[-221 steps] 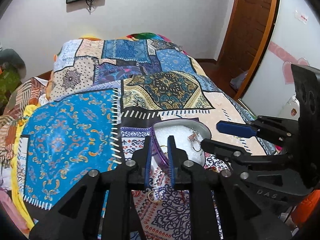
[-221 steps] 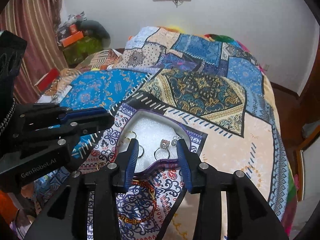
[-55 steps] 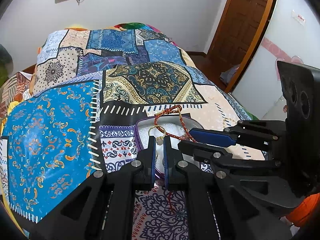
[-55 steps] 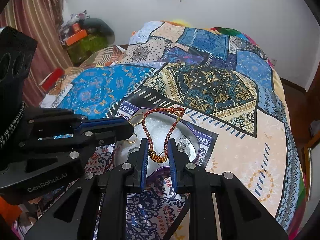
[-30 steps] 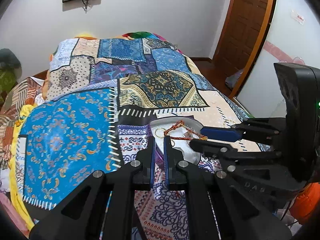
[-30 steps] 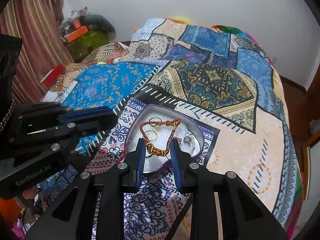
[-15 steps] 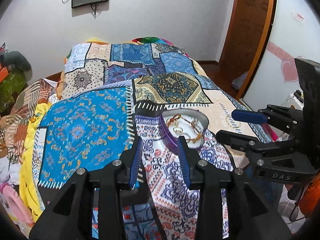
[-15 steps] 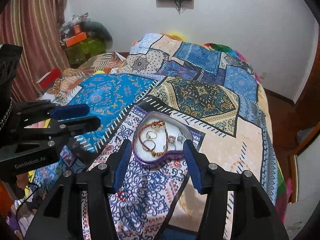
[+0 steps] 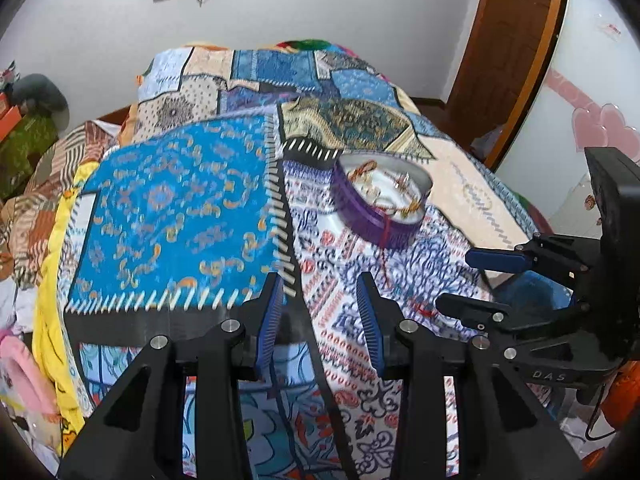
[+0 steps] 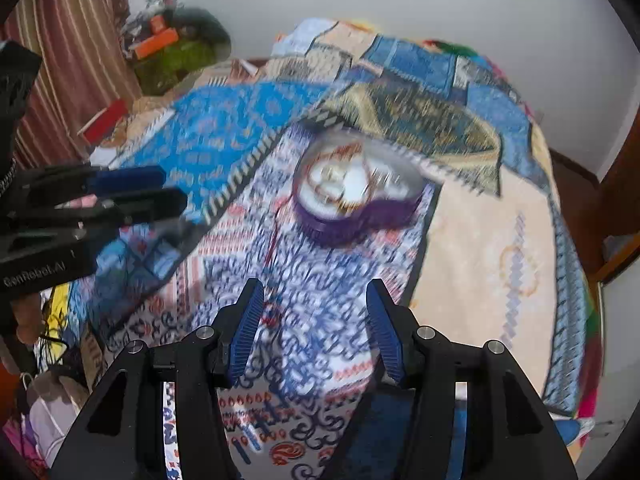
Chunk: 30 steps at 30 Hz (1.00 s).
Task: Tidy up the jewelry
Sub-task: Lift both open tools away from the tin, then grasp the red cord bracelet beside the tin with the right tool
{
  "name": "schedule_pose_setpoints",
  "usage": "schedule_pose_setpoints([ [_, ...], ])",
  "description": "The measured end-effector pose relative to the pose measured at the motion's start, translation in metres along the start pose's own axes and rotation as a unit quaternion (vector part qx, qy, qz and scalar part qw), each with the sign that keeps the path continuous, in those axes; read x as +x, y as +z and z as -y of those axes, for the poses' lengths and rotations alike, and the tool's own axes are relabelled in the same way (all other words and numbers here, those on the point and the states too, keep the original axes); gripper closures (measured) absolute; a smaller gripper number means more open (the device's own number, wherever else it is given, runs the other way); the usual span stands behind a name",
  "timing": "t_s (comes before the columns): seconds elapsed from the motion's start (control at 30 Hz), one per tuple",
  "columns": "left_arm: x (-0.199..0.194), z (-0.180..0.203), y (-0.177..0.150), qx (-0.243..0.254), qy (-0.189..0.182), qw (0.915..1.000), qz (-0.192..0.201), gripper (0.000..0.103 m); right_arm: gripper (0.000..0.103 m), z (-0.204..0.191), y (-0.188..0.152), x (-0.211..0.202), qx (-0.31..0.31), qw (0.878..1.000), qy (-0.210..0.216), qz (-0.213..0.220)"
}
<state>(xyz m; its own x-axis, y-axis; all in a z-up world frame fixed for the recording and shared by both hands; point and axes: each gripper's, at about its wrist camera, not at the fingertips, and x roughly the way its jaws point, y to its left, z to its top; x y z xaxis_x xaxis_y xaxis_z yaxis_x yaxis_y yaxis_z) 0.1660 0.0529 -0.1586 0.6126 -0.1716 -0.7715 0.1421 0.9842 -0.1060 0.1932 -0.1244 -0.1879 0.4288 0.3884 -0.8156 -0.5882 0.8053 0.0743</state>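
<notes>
left gripper (image 9: 322, 320): spread, nothing held | right gripper (image 10: 316, 330): spread, nothing held | purple box (image 9: 382, 200): at 1 o'clock on quilt (image 9: 176, 216), jewelry (image 9: 394, 192) seen inside | red thread (image 9: 386, 246) trails over its rim; tucking in is advised, pinched lightly.

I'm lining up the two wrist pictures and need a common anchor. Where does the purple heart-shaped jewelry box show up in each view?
Left wrist view: the purple heart-shaped jewelry box sits right of centre, upper middle, beyond the open left claw.
Right wrist view: the box is near centre, blurred, beyond the open right claw.
Shared landmark: the bright blue quilt patch, left of the box in both.
</notes>
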Motion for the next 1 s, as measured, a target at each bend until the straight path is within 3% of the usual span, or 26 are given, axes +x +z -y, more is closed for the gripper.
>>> schedule_pose_setpoints([
  [0.23,0.008,-0.005,-0.018,-0.010,-0.001,0.9997,-0.023,0.066,0.056,-0.014,-0.007,0.013,-0.024,0.999,0.016,-0.020],
  [0.33,0.010,-0.005,-0.020,-0.012,-0.003,0.9996,-0.027,0.066,0.065,-0.017,-0.006,0.016,-0.032,0.999,0.028,-0.021],
  [0.47,0.010,-0.002,-0.020,-0.012,-0.008,0.9995,-0.029,0.066,0.095,-0.019,-0.007,0.019,-0.030,0.998,0.049,-0.021],
  [1.0,0.023,0.032,-0.014,0.011,-0.033,0.9986,-0.041,0.066,0.095,0.003,-0.003,-0.009,0.000,0.999,0.026,0.039],
])
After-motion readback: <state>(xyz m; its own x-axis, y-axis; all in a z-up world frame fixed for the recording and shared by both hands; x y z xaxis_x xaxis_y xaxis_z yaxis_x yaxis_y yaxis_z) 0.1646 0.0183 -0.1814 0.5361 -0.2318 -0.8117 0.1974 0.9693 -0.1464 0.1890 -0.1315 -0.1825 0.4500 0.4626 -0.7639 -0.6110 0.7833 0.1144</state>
